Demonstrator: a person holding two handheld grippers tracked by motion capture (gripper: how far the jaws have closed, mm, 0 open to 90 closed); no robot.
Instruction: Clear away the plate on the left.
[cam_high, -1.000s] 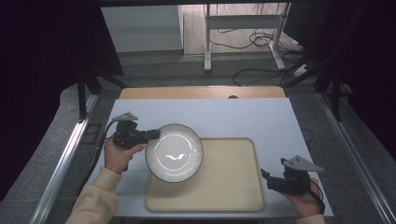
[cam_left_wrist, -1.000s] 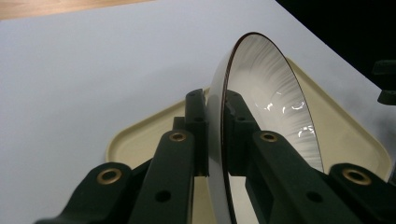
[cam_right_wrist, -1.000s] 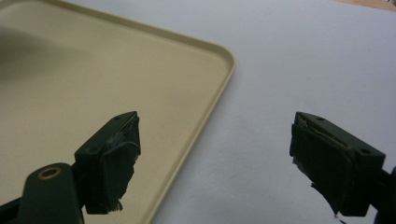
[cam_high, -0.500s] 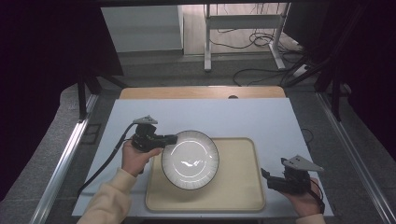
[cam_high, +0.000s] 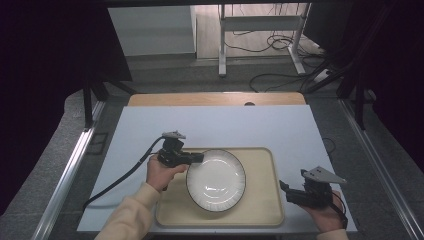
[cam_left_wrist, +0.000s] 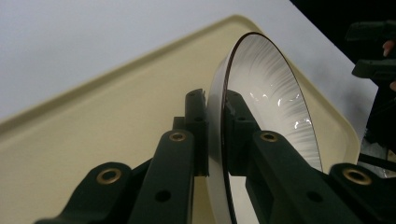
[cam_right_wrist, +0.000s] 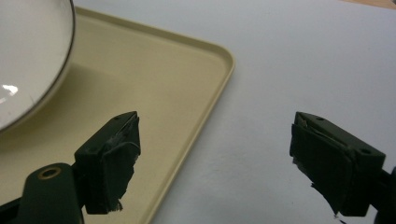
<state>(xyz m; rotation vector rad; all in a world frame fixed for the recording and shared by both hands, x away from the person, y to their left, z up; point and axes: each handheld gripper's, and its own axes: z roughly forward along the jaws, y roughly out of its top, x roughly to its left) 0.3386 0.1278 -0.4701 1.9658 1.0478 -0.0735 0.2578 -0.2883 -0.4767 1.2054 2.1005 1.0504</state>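
The plate (cam_high: 216, 179) was white with a thin dark edge, and it was over the tray (cam_high: 262, 207), toward the tray's left half. But first the biggest thing: the table (cam_high: 225, 125) had a pale blue-white top with a strip of brown wood at its far end. On it sat the tray, flat and cream coloured, near the person's side. The plate was round and had fine lines running toward its middle. In the left gripper view it stood on its edge between the two black jaws, with the tray under it; whether its far edge touched the tray could not be told. The left gripper (cam_high: 196, 158) had its jaws squeezed tight on the plate's left rim, one pad on each side. The right gripper (cam_high: 284, 189) was off the tray's right edge, well apart from the plate. Its jaws were wide apart and had nothing between them. One jaw was over the tray's corner and the other was over the bare table.
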